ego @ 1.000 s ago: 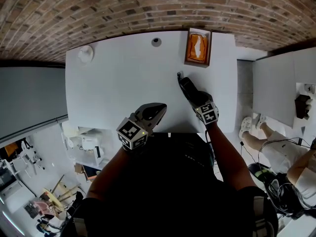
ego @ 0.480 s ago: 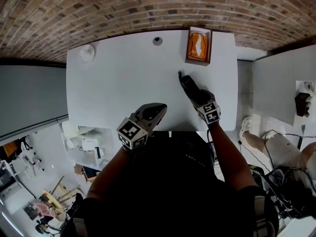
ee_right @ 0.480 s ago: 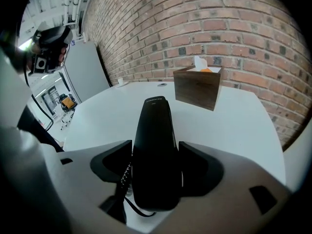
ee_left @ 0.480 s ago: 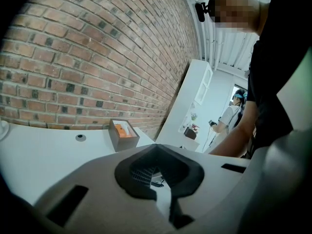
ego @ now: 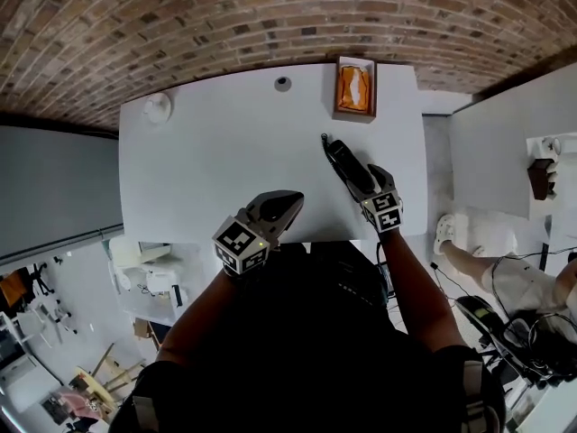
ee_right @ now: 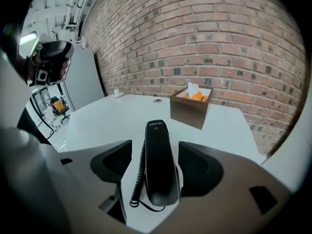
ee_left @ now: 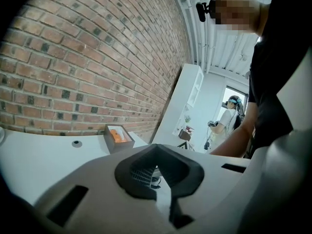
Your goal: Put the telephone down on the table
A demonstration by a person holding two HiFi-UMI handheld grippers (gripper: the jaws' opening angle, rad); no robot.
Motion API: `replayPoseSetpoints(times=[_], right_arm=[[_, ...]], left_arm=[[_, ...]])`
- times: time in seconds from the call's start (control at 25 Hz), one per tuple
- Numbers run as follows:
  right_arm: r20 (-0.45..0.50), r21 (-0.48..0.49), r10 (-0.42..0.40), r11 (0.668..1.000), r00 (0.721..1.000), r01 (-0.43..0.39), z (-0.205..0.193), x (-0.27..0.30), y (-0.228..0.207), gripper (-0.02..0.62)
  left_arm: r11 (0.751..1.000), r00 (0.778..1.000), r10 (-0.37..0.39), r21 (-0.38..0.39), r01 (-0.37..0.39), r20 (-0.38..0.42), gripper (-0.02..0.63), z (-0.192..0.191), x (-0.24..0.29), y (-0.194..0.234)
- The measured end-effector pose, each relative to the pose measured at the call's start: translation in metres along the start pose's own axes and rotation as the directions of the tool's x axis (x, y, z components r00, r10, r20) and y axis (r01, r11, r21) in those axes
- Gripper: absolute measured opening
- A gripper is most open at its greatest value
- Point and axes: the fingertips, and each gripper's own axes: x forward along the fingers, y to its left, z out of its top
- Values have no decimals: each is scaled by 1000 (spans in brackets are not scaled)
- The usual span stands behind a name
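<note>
My right gripper (ego: pixel 363 182) has its jaws spread apart, and the telephone (ee_right: pixel 157 155) lies between them on the table (ego: pixel 225 152), clear of both. My left gripper (ego: pixel 285 202) is closed and empty.

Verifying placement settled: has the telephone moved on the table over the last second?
No. In the head view the telephone keeps the same gap and angle from the near-left corner of the wooden box; small frame shifts look like camera motion.
</note>
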Motion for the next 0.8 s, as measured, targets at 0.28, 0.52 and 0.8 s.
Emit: replayPoseSetpoints(times=[0.28, 0.52, 0.8], right_arm=[[104, 12, -61, 998, 993, 60, 51, -35, 33, 284], [216, 28, -105, 994, 971, 102, 100, -74, 71, 258], [360, 34, -176, 984, 916, 176, 150, -121, 120, 62]], left_arm=[[997, 997, -53, 58, 50, 50, 6, 20, -20, -6], [990, 989, -107, 108, 96, 99, 6, 37, -46, -16], [980, 979, -146, 153, 124, 143, 6, 48, -82, -19]])
